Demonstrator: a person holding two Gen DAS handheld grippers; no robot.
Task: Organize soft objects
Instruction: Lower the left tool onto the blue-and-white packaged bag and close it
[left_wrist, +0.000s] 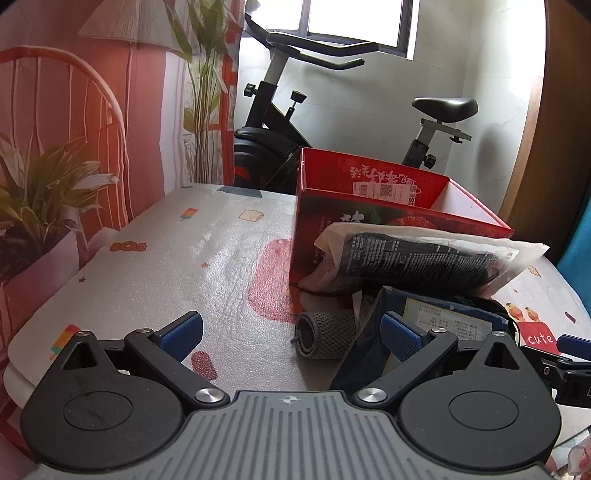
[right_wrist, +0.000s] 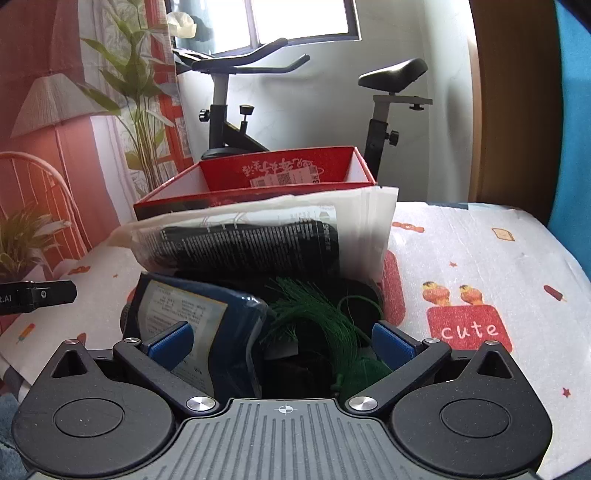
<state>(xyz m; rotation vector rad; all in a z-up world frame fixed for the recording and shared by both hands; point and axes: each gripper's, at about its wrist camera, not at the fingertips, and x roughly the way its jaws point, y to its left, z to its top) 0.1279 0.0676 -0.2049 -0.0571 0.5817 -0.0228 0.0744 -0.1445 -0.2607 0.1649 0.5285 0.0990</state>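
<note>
A red cardboard box (left_wrist: 369, 221) (right_wrist: 280, 173) stands open on the patterned table cover. Against its front leans a clear bag holding a black item (left_wrist: 417, 258) (right_wrist: 258, 243). In front lie a dark blue packet with a printed label (left_wrist: 424, 325) (right_wrist: 199, 317), a rolled grey knit piece (left_wrist: 325, 338) and a green tasselled thing on black fabric (right_wrist: 325, 317). My left gripper (left_wrist: 291, 334) is open just before the grey roll. My right gripper (right_wrist: 282, 341) is open, its fingers straddling the blue packet's edge and the green tassel.
An exercise bike (left_wrist: 295, 122) (right_wrist: 258, 110) stands behind the table under a window. A printed backdrop with plants and a lamp (left_wrist: 74, 147) hangs on the left. The table cover (left_wrist: 184, 251) lies bare left of the box, and right of the pile (right_wrist: 480, 258).
</note>
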